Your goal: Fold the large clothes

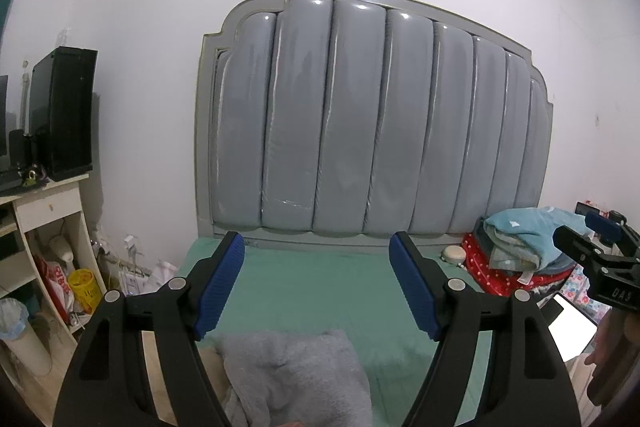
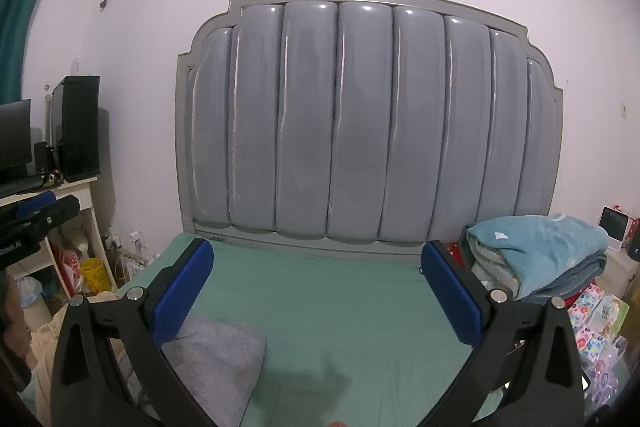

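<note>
Left hand-held gripper (image 1: 316,283) sits wide open with nothing between its blue pads; our right hand-held gripper (image 2: 318,293) is spread wide too, also empty; both hover over the green bed (image 2: 328,311); the grey garment (image 1: 296,375) lies crumpled on the sheet, down by the left one.

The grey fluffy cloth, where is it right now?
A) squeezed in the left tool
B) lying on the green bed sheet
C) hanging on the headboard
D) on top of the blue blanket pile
B: the grey cloth lies on the green sheet near the camera, and the open left tool has nothing between its blue pads.
</note>
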Motion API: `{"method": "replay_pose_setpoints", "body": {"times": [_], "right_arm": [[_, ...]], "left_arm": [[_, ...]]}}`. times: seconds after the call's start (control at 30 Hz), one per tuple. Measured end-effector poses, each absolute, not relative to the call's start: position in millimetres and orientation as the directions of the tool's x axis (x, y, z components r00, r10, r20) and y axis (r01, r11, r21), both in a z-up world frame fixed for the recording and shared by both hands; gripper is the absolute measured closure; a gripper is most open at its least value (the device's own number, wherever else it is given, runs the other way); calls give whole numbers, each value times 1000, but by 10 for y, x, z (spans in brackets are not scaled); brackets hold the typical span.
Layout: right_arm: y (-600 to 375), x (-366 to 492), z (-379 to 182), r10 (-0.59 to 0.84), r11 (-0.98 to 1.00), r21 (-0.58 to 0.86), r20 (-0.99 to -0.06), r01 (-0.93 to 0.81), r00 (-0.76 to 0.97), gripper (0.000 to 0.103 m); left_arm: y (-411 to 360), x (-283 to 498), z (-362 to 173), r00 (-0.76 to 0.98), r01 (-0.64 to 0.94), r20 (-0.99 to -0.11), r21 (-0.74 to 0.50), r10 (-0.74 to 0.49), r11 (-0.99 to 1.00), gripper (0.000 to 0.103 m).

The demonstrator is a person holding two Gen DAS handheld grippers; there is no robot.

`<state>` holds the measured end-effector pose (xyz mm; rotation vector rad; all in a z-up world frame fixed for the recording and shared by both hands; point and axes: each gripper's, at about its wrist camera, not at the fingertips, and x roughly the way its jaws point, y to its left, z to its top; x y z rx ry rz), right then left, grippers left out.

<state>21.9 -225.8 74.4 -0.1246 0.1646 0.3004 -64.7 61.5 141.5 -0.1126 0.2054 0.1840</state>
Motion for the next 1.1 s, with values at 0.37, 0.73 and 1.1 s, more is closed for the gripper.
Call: {"method": "replay_pose_setpoints", "body": {"times": [0.37, 0.73, 1.1], "right_arm": [[-2300, 280, 704, 283, 949, -87, -194, -304, 939, 1], [-2293, 292, 685, 280, 949, -87, -202, -302, 938, 1], [-2297, 308, 652, 277, 950, -86, -212, -300, 937, 1]], "left_arm": [[587, -604, 1390, 958, -196, -229, -94, 170, 976, 25], [576, -558, 1374, 951, -212, -247, -85, 186, 973, 25], [576, -533, 1335, 949, -205, -262, -94, 174, 974, 25]]}}
